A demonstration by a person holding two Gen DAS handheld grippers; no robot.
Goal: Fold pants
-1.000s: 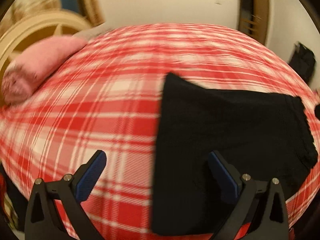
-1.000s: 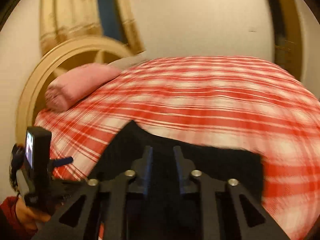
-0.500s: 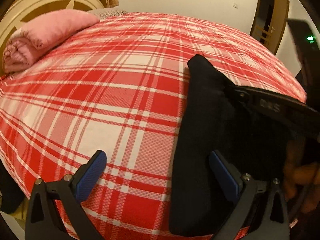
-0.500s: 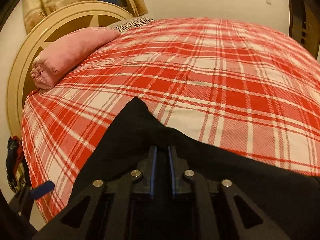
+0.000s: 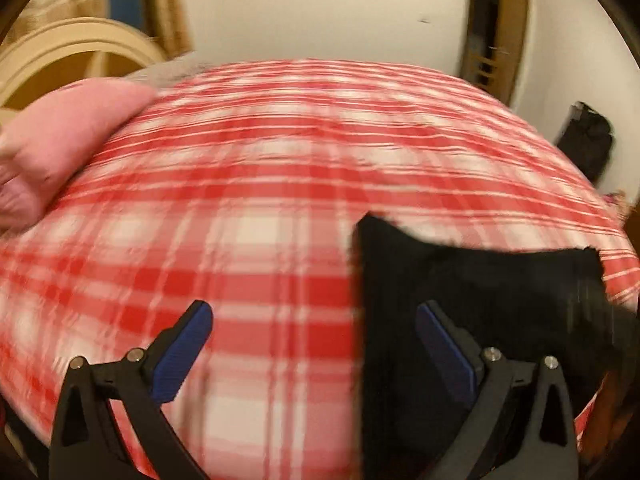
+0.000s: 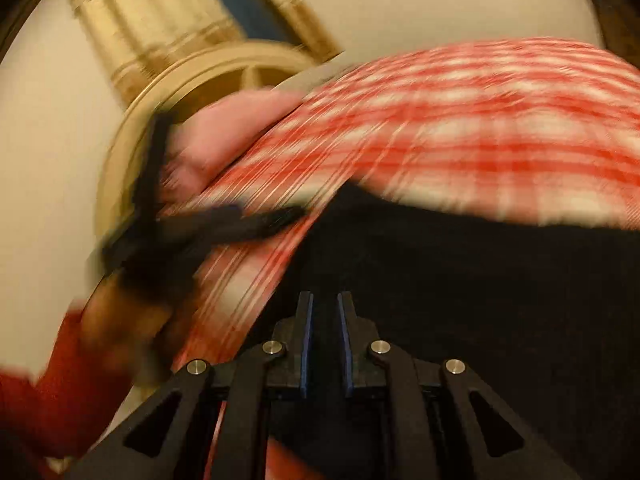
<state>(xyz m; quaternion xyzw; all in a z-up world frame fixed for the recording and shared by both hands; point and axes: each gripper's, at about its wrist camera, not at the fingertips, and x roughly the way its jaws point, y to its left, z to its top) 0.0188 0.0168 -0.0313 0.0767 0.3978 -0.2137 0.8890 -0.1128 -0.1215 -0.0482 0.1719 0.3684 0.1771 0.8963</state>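
No readable text from either of my wrist cameras.

I can make out no letters, numbers, labels or brand marks in either view. The black pants (image 5: 460,280) show plain dark cloth with no tag or print that I can read, and the red plaid bedspread (image 5: 260,184) carries only its woven pattern. The pink pillow (image 5: 60,148), the pale wall (image 5: 320,8) and the black claw frames bear no marking that I can see. Both views are smeared by motion blur, the right wrist view most of all, so any fine print would be too blurred for me to tell.
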